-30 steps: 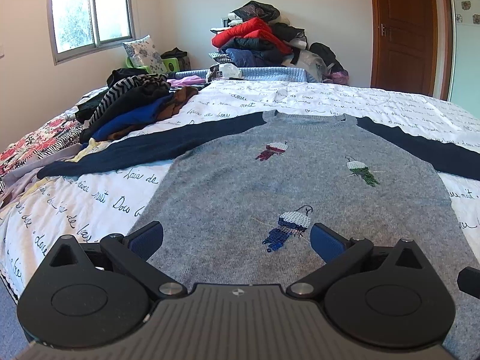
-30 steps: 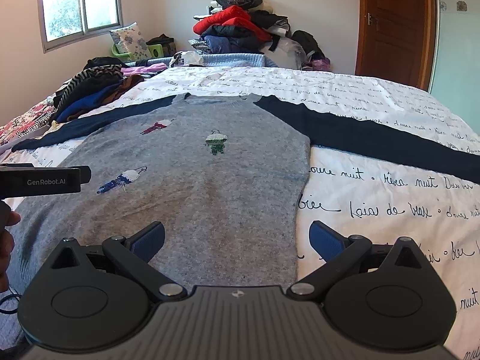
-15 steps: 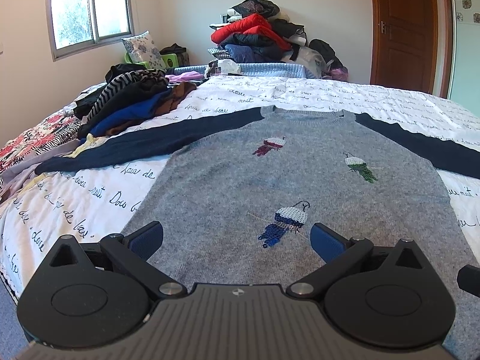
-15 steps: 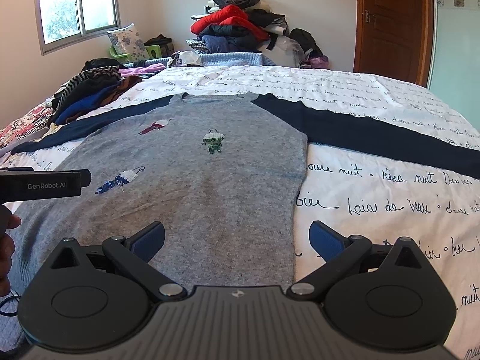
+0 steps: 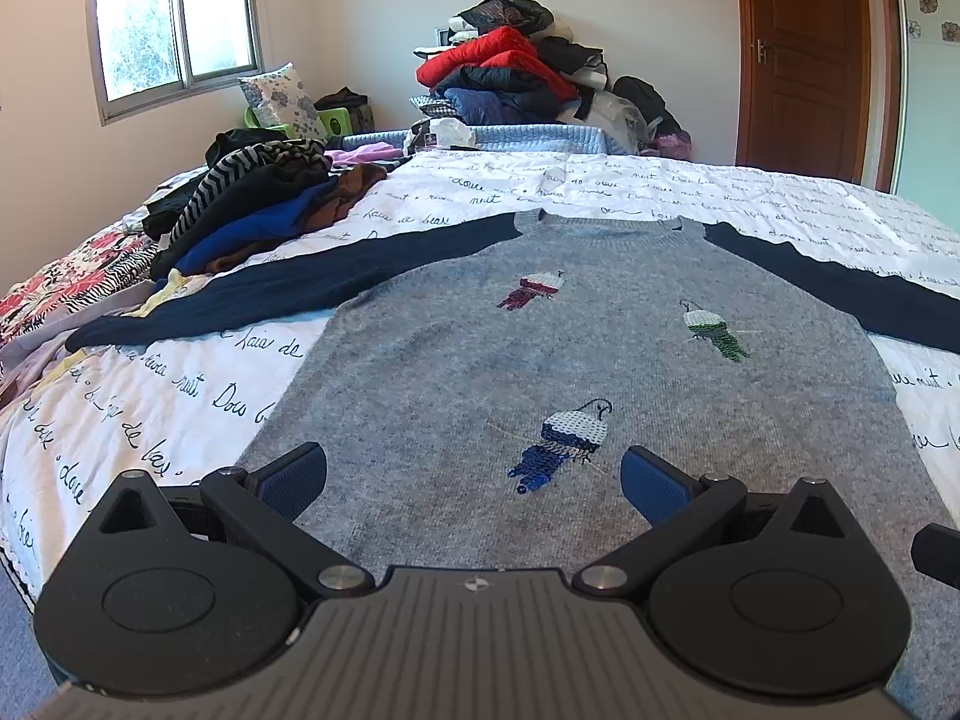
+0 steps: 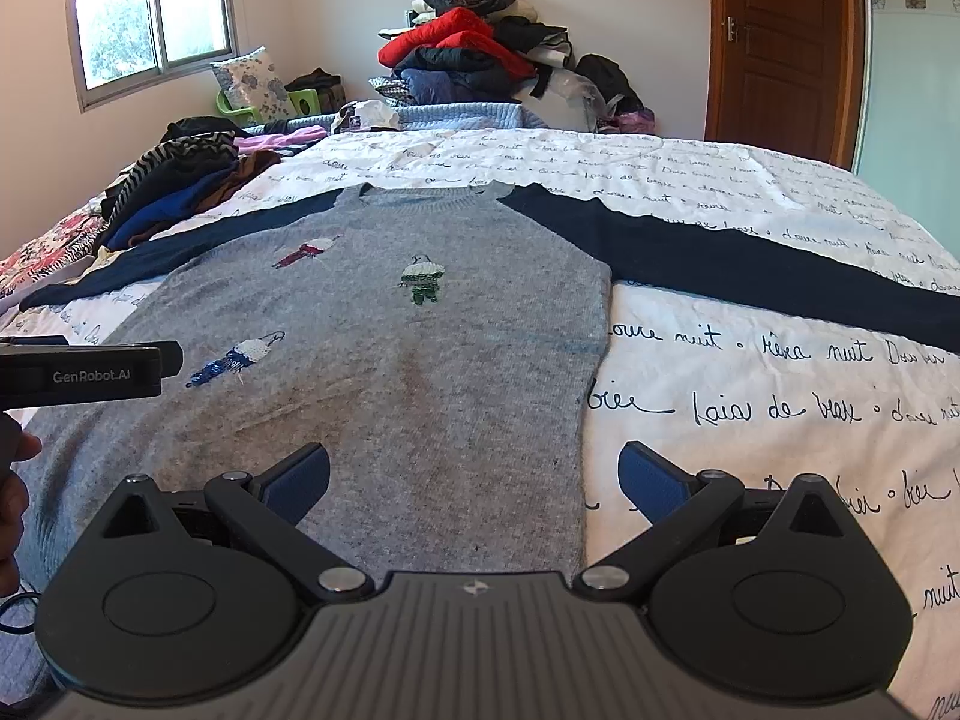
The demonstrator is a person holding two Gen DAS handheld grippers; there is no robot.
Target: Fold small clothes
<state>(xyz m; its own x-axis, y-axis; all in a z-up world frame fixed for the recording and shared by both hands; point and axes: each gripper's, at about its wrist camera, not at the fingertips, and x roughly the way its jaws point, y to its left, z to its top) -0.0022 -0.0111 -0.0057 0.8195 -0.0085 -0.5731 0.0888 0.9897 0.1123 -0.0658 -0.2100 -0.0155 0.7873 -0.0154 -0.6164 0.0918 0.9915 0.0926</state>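
A grey sweater (image 5: 540, 360) with navy sleeves and three embroidered birds lies flat, front up, on the bed, sleeves spread to both sides. It also shows in the right wrist view (image 6: 384, 348). My left gripper (image 5: 474, 474) is open and empty above the sweater's lower left part. My right gripper (image 6: 474, 474) is open and empty above the sweater's lower right edge. The left gripper's body (image 6: 84, 372) shows at the left of the right wrist view.
The bedspread (image 6: 750, 372) is white with black script. A pile of dark clothes (image 5: 252, 204) lies at the bed's left side. A heap of jackets (image 5: 510, 78) stands behind the bed. A wooden door (image 5: 804, 54) is at the back right.
Both grippers have drawn back and risen slightly, so the sweater sits a little farther off in both views. Both stay open. The sweater has not moved.
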